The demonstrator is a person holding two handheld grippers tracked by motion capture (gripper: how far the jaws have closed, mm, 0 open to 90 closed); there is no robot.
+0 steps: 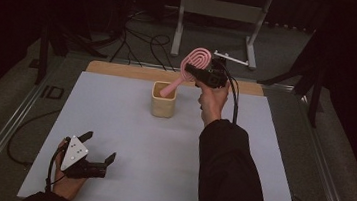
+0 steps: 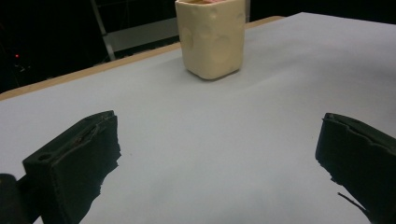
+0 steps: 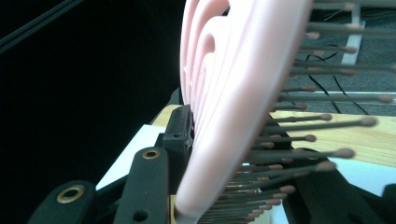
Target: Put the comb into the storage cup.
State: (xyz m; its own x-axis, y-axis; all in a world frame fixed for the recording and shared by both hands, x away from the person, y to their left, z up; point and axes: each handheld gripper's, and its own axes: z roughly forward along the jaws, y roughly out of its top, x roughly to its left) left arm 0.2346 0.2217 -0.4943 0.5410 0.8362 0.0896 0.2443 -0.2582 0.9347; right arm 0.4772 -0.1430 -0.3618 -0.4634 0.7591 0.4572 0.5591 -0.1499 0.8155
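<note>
Right gripper point(image 1: 200, 73) clenched on pink hairbrush point(image 1: 190, 67) head — handle tip in cream cup point(image 1: 163, 100). Likely light, stiff plastic, bristles springy — grip the head edge. Left gripper point(image 1: 97, 148) released, idle.

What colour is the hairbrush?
Pink hairbrush with brown-tipped bristles, clearest in the right gripper view.

Hairbrush point(image 1: 190, 69) handle in cup point(image 1: 163, 100)
</note>
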